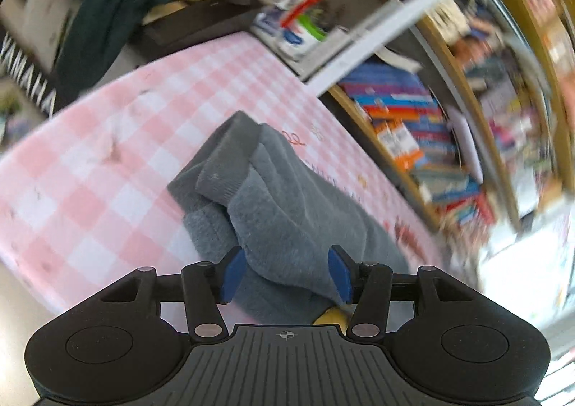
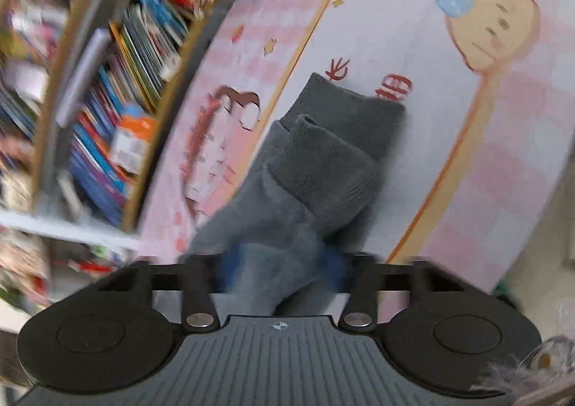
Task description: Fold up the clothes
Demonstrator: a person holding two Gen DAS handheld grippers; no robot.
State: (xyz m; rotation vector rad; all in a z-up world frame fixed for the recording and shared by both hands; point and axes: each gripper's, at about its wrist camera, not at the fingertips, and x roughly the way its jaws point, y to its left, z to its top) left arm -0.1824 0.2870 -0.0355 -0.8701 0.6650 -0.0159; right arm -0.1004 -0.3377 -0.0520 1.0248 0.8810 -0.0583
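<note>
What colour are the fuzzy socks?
Grey fuzzy socks, with darker ribbed cuffs; clearest in the left wrist view.

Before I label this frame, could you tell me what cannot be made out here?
- Right wrist view: right gripper fingers are motion-blurred, so open or shut on the grey socks is unclear.
- Left wrist view: yellow object is mostly hidden under the socks and gripper body.
- Both views: book titles on the bookshelf are blurred.

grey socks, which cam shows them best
Left wrist view: the grey socks are sharp, cuffs clear, lying on the pink checked cover. The right wrist view shows them too, but motion-blurred near the gripper.
</note>
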